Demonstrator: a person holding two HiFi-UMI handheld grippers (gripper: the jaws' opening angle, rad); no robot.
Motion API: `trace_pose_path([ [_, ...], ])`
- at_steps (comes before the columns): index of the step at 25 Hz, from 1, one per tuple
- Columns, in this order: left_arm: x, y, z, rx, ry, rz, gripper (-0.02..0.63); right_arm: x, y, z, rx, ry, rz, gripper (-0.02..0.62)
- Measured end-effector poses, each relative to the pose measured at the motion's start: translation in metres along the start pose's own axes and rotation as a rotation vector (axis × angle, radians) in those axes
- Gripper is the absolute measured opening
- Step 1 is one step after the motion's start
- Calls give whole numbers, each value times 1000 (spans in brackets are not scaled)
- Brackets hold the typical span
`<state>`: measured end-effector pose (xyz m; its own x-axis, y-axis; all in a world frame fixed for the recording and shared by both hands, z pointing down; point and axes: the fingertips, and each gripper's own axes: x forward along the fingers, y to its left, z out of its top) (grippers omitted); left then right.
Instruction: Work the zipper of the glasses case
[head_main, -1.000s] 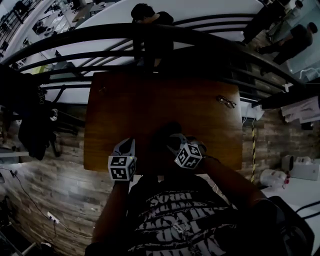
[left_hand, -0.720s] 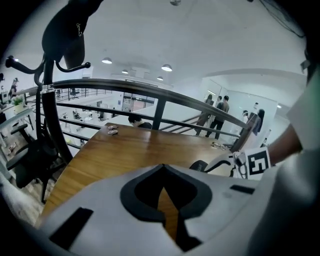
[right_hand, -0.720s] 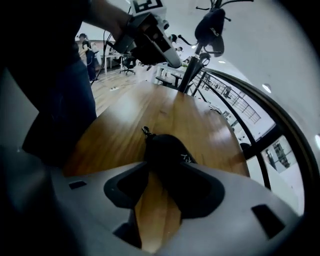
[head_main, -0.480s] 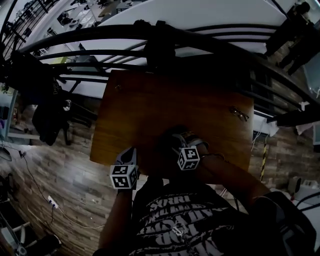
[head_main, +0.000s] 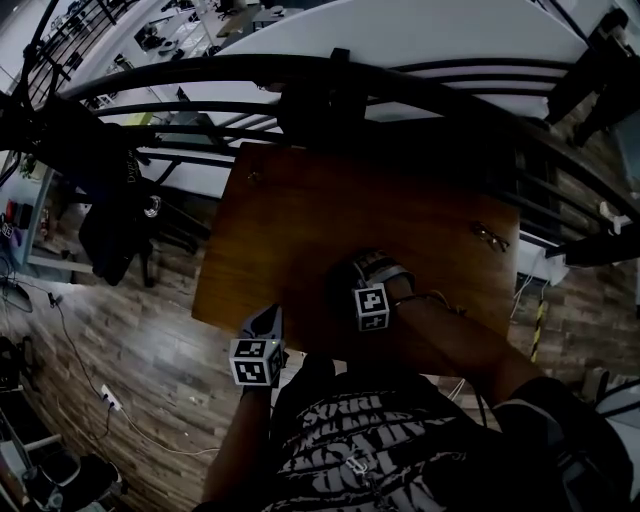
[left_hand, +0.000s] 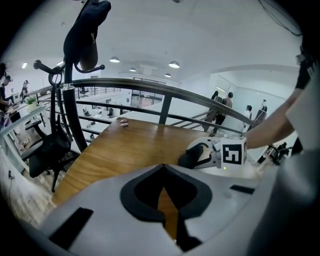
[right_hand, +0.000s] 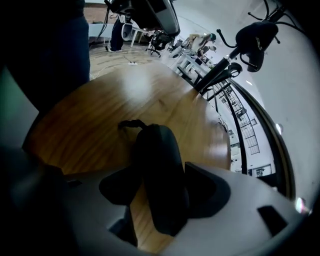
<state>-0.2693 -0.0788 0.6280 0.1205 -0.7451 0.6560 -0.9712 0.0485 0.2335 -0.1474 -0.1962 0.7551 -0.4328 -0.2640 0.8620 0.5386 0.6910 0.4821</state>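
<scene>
Black oval glasses case (right_hand: 152, 150) on brown wooden surface (right_hand: 95, 105), between wide, just-opened fingers of right gripper (right_hand: 160, 192), left gripper (left_hand: 165, 200) fingers together, empty

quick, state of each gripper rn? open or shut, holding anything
Left gripper: shut, nothing between the jaws.
Right gripper: open; its jaws have just been opening, and the glasses case lies between them, not clamped.
</scene>
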Motion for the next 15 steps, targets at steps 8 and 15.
trace_pose_path([
  [8, -9, -4, 18, 27, -46, -37, 5, -50, -28, 17, 535, -290, 77, 235],
  [15, -24, -37, 88, 110, -199, -170, 5, -180, -72, 32, 1002, -773, 134, 233],
])
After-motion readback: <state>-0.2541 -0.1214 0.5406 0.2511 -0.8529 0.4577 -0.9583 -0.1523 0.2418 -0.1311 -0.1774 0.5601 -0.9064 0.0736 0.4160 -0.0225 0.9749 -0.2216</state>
